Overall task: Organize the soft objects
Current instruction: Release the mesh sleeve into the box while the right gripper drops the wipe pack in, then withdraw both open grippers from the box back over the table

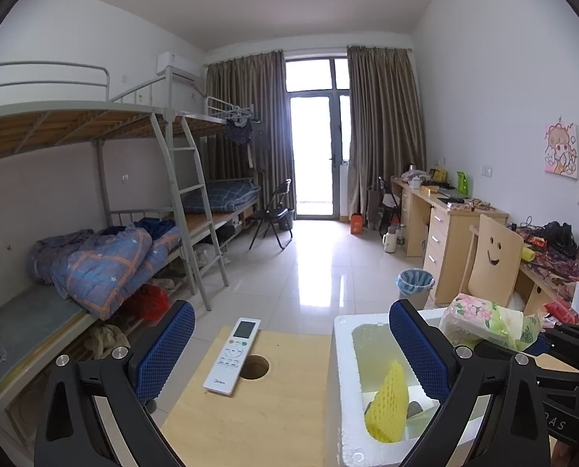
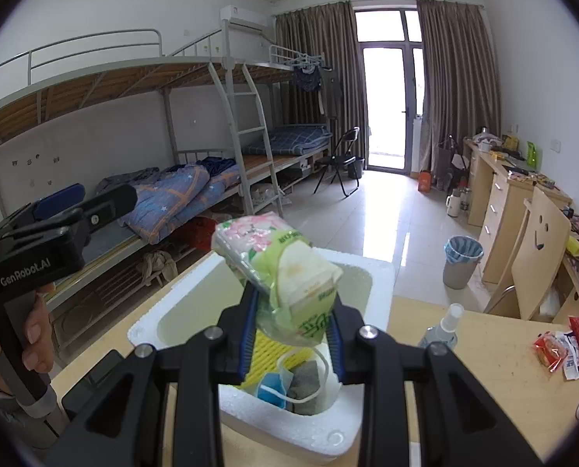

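Note:
My right gripper (image 2: 291, 329) is shut on a soft pack of tissues (image 2: 278, 262) with a green and pink flowered wrapper and holds it above a white foam box (image 2: 379, 272). The box holds a yellow foam net (image 2: 264, 354), a blue face mask (image 2: 272, 389) and a grey cloth (image 2: 305, 385). In the left wrist view the tissue pack (image 1: 484, 321) hangs over the box (image 1: 340, 350), with the yellow net (image 1: 388, 404) inside. My left gripper (image 1: 289, 346) is open and empty above the wooden table (image 1: 274, 420), left of the box.
A white remote control (image 1: 233, 354) lies beside a round hole (image 1: 255, 366) in the table. A spray bottle (image 2: 441, 329) and red snack packets (image 2: 562, 346) lie right of the box. Bunk beds (image 1: 95, 233) stand left, desks (image 1: 449, 225) and a bin (image 1: 414, 286) right.

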Demonstrator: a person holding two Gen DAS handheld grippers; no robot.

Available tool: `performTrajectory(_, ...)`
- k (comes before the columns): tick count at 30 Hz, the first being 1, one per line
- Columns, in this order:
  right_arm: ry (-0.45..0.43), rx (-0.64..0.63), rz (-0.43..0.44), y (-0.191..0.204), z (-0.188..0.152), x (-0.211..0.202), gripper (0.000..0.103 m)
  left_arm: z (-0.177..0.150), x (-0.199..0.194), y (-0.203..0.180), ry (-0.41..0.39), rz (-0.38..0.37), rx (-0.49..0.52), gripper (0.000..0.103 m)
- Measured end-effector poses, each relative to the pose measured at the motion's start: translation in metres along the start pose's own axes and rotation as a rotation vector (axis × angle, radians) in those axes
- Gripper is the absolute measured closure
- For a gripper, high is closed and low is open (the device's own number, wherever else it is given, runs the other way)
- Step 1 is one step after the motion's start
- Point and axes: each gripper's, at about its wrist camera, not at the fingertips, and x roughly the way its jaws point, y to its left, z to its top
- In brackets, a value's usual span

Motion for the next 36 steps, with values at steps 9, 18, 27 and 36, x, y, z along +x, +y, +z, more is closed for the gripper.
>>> performTrajectory(9, 0.007, 0.021, 0.010, 0.005, 0.005, 0.005, 0.033, 0.002, -0.004, 0.005, -0.005, -0.001, -0.011, 0.002)
performTrajectory(18, -0.011, 0.019, 0.005, 0.006, 0.005, -0.003, 0.032, 0.004, -0.008, 0.006, -0.011, -0.012, -0.014, 0.001)
performTrajectory(27, -0.063, 0.037, -0.031, 0.007, 0.011, -0.045, 0.013, 0.007, -0.017, 0.007, 0.003, -0.043, -0.032, 0.001)
performTrajectory(36, -0.117, 0.024, -0.067, 0.019, 0.002, -0.094, 0.001, 0.006, -0.057, -0.004, -0.030, -0.076, -0.007, 0.001)
